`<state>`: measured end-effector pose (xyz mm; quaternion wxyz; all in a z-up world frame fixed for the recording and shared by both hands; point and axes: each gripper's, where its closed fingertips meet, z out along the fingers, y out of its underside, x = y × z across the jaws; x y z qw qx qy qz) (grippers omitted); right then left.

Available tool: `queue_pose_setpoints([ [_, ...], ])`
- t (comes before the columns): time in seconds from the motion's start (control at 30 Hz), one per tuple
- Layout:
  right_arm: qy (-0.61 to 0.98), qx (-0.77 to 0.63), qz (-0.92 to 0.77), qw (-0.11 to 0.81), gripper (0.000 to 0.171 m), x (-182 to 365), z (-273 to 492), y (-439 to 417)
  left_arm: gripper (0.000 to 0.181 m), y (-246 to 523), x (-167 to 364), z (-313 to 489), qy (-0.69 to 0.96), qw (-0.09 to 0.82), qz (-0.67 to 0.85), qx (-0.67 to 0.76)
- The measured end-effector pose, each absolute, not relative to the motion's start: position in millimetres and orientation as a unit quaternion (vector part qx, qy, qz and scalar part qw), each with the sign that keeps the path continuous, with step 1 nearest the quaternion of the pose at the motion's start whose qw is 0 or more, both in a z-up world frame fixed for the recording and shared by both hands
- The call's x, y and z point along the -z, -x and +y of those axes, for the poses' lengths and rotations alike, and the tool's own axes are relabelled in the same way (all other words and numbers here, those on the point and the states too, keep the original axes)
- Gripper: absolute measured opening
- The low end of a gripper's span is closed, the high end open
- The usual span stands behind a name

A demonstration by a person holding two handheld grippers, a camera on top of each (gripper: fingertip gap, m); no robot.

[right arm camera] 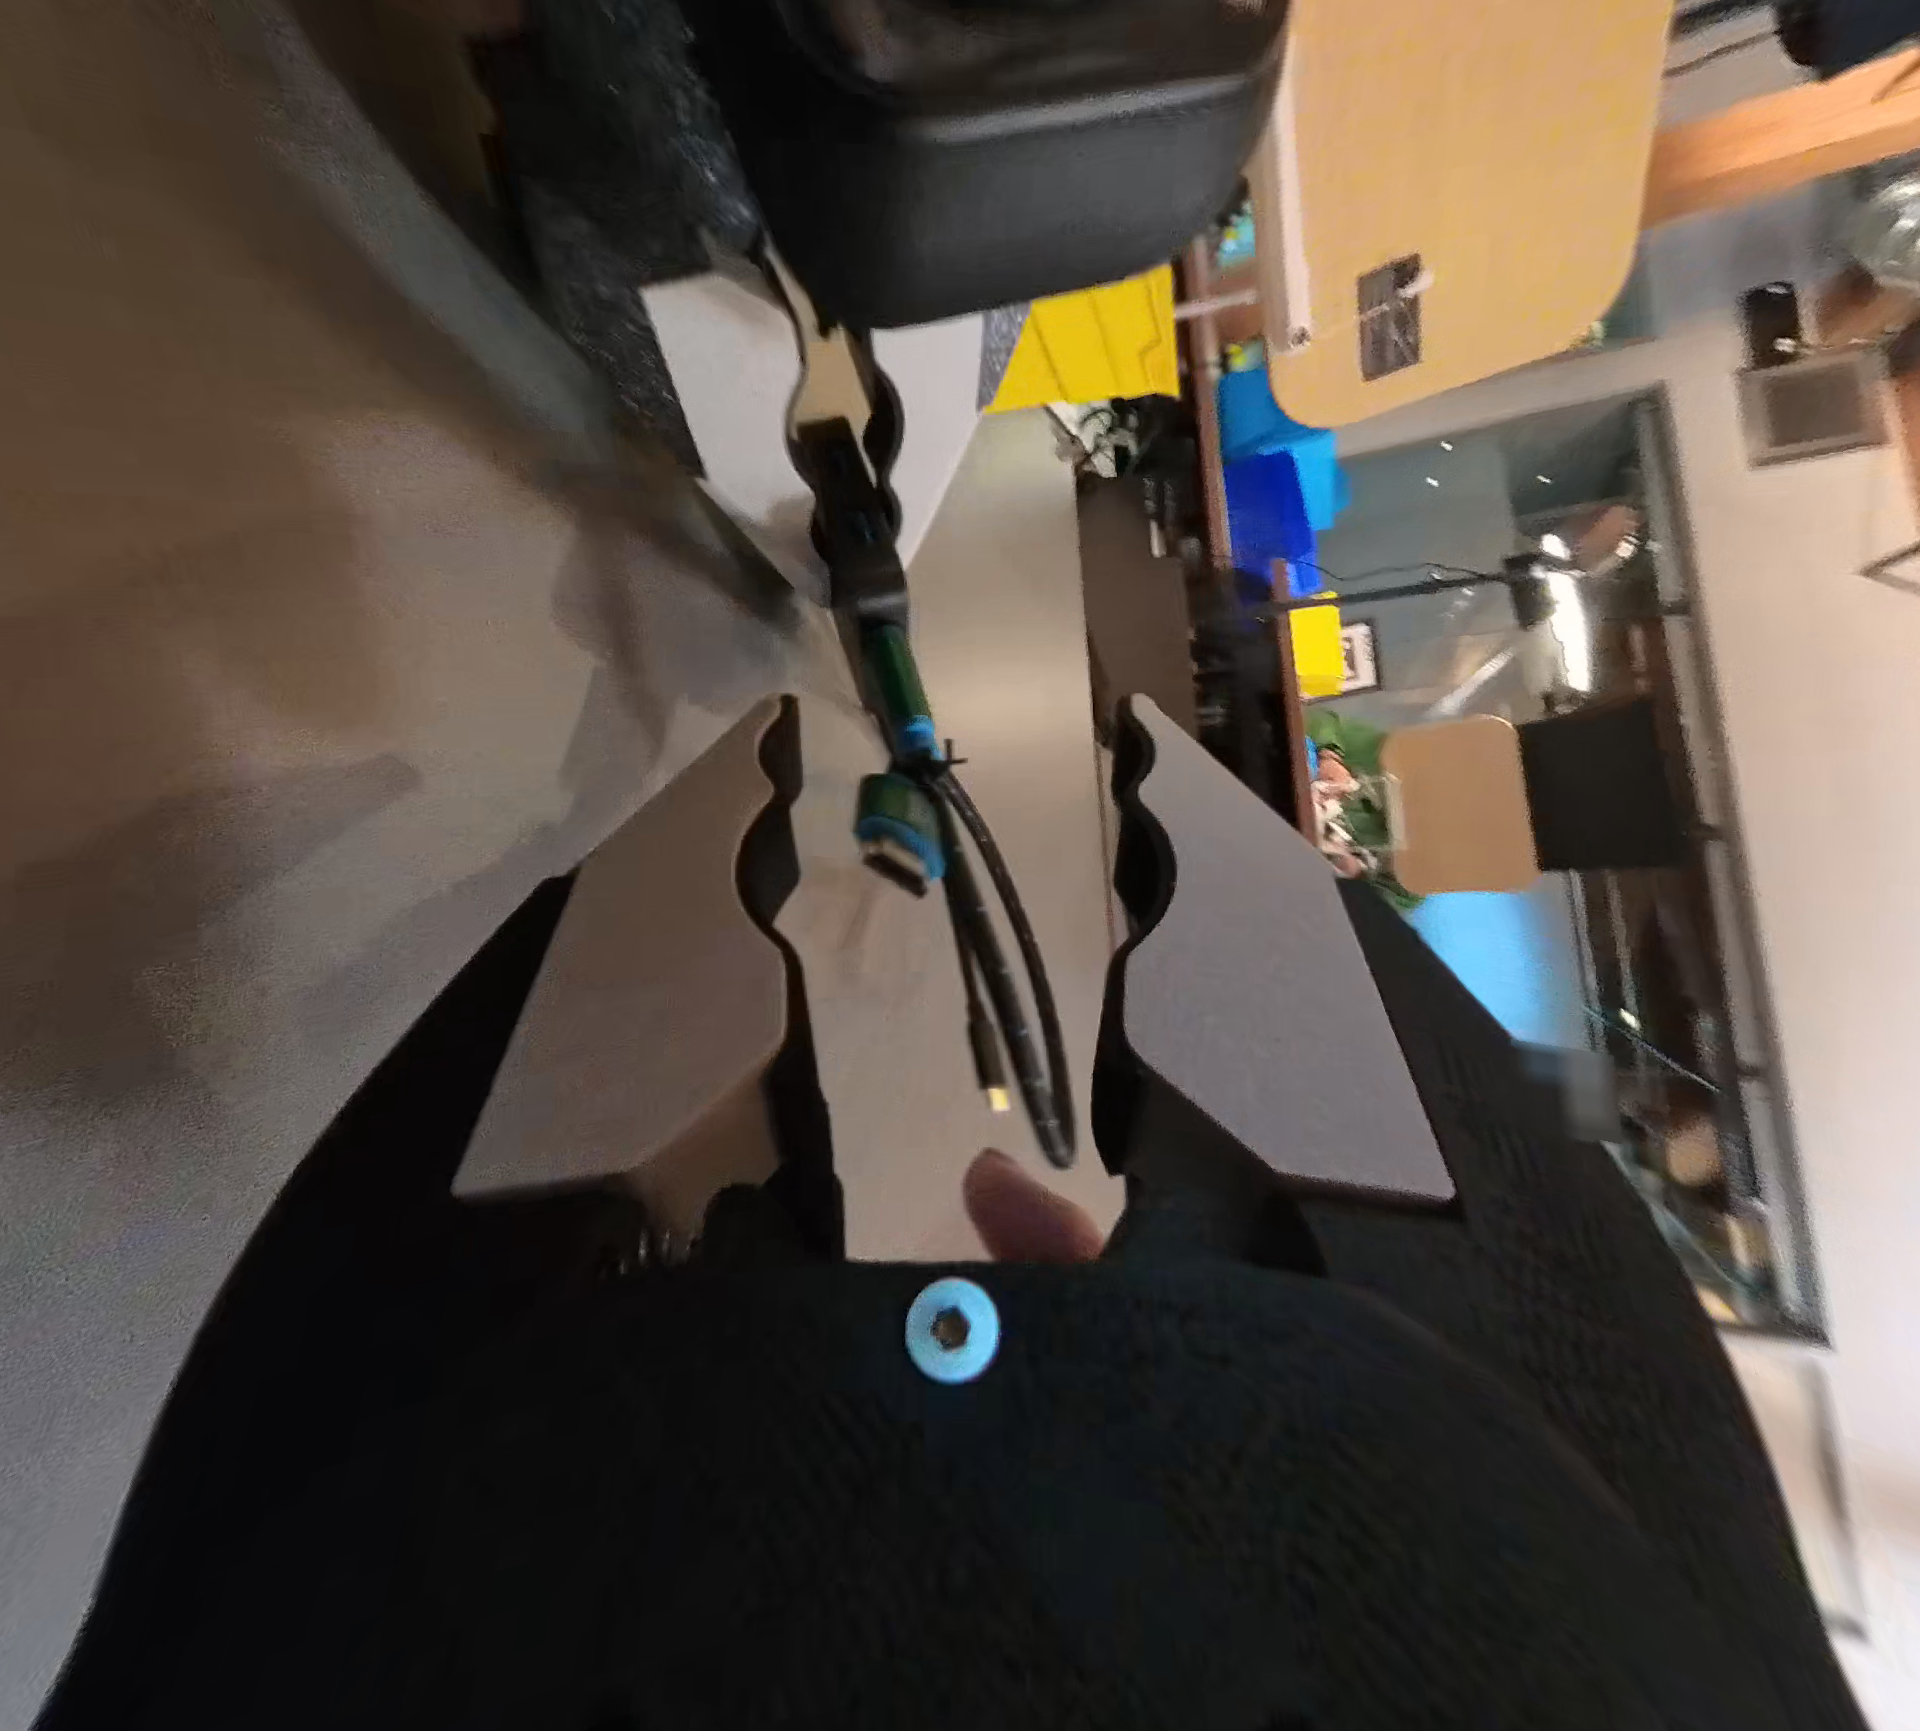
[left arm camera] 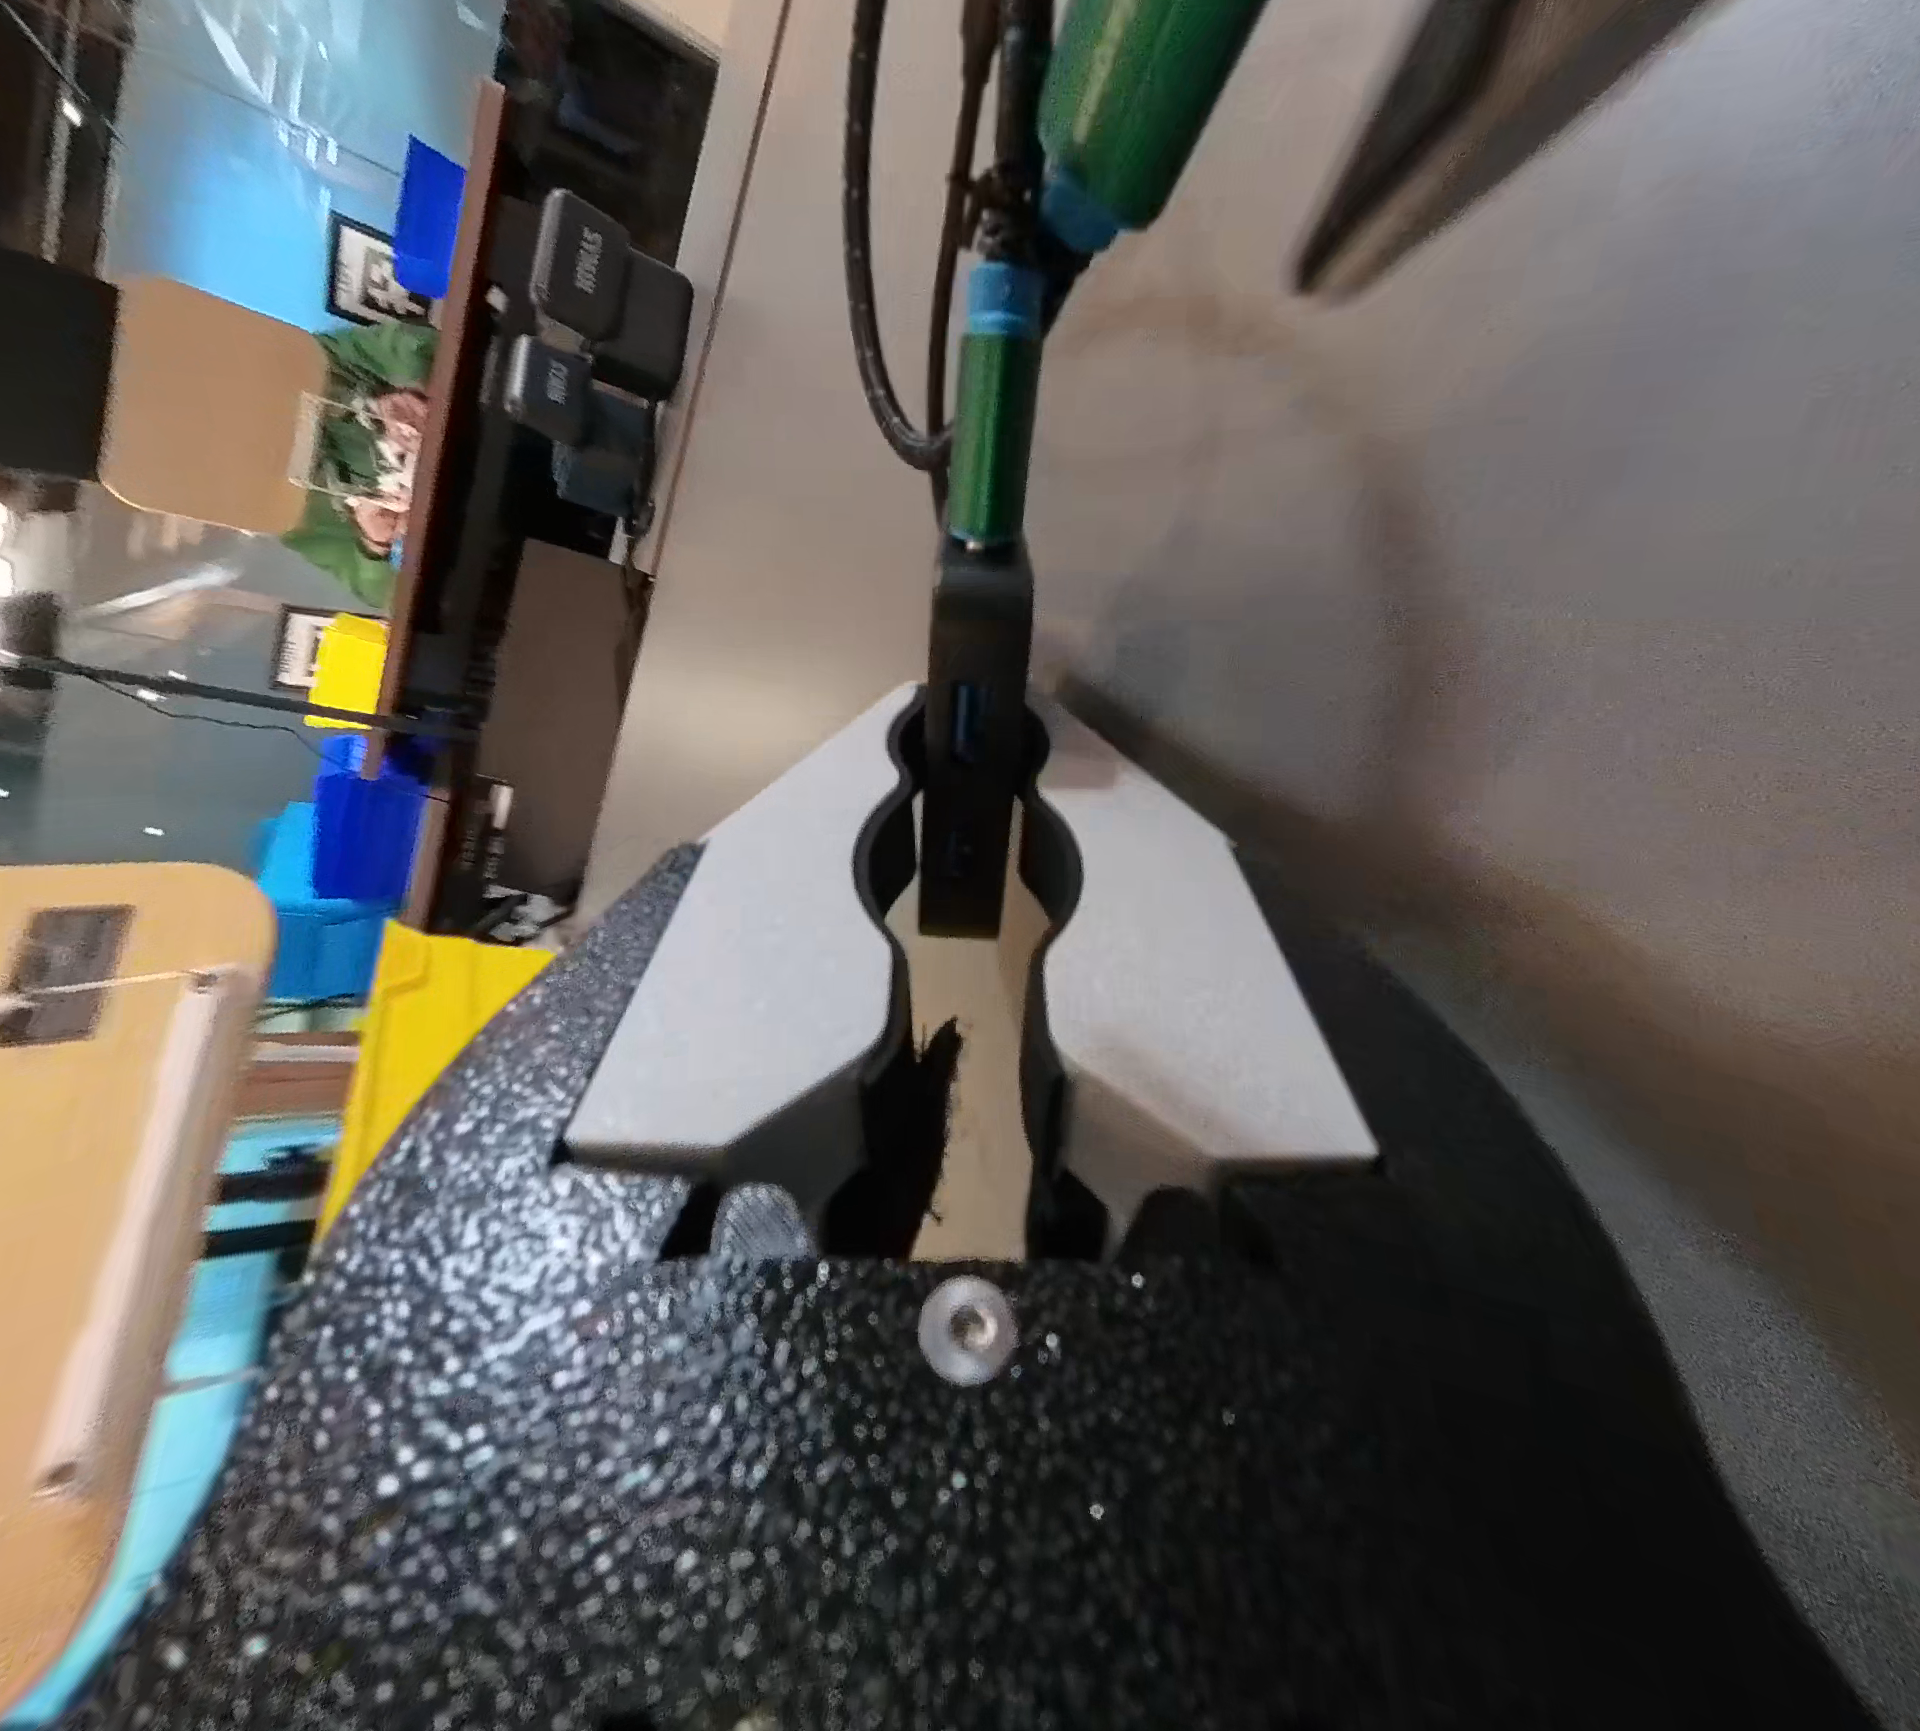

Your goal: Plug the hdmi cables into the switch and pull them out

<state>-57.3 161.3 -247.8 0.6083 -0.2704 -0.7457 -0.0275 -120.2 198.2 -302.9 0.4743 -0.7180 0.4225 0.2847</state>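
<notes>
My left gripper point(left arm camera: 971, 731) is shut on a small black switch point(left arm camera: 971, 642), held edge-on over the grey table point(left arm camera: 1507, 746). A green HDMI plug with a blue collar point(left arm camera: 992, 424) sits in the switch's far end. A second green plug with a gold tip point(left arm camera: 1153, 50) lies loose beyond it, on the same black braided cable point(left arm camera: 862, 123). My right gripper point(right arm camera: 958, 725) is open and empty, its jaws on either side of the loose plug point(right arm camera: 894, 824) and the looped cable point(right arm camera: 1029, 1006). The right wrist view also shows the switch point(right arm camera: 857, 559) in the left gripper point(right arm camera: 847, 528).
A thin dark lead with a gold tip point(right arm camera: 992, 1068) lies beside the cable loop. A person's fingertip point(right arm camera: 1023, 1208) shows between the right jaws. Past the table edge are yellow point(right arm camera: 1091, 351) and blue bins point(right arm camera: 1273, 486), wooden panels point(right arm camera: 1455, 71) and shelving point(left arm camera: 582, 331).
</notes>
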Motion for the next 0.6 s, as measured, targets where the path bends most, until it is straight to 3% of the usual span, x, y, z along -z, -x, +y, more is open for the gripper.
queue_pose_setpoints([
  [0.1, 0.272, 0.018, -0.763, 0.587, 0.064, 247.9, 154.0, 54.6, 0.011, 118.5, 299.7, 197.6, 0.731, 0.493, 0.405, -0.241],
  [0.27, 0.229, 0.117, -0.760, 0.597, 0.064, 260.2, 169.7, 57.1, 0.011, 102.0, 297.2, 191.9, 0.695, 0.508, 0.450, -0.238],
  [0.37, 0.213, 0.165, -0.752, 0.602, 0.053, 260.3, 179.6, 55.1, 0.012, 90.9, 296.6, 188.0, 0.671, 0.517, 0.478, -0.232],
  [0.5, 0.219, 0.160, -0.766, 0.583, 0.020, 267.0, 180.9, 50.2, 0.012, 81.7, 291.2, 184.5, 0.649, 0.539, 0.490, -0.222],
  [0.6, 0.228, 0.158, -0.763, 0.584, 0.018, 264.6, 181.7, 48.8, 0.017, 82.2, 284.9, 186.6, 0.638, 0.561, 0.476, -0.228],
])
